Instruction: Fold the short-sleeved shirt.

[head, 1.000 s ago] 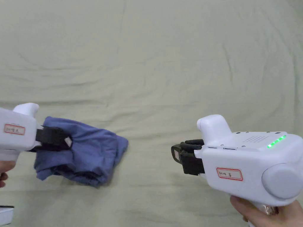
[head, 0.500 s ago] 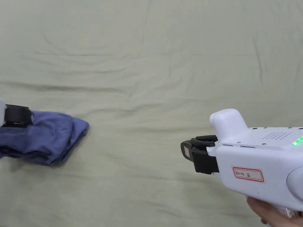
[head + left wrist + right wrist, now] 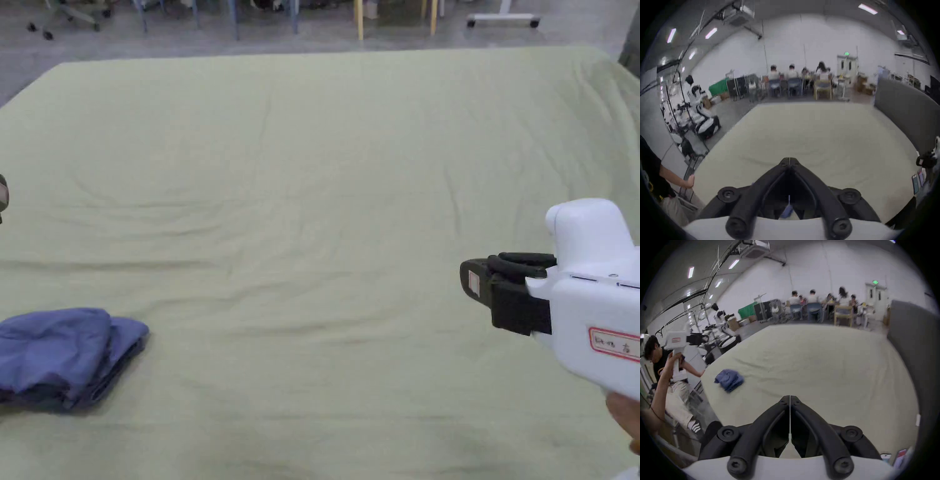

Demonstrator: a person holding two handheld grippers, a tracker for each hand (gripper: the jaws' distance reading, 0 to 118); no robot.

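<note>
The shirt (image 3: 65, 356), soft blue cloth folded into a rumpled bundle, lies at the lower left of the head view on a wrinkled pale green sheet (image 3: 325, 187). The right gripper (image 3: 476, 284), white shell with black jaws pressed together on nothing, hangs at the right. The left gripper (image 3: 789, 162) is likewise closed and empty. People sit at tables (image 3: 826, 305) beyond.

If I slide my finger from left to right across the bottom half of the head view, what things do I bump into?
Folded blue shirt → bare stretch of the green sheet → right tool, jaws closed, held up at the right edge.
</note>
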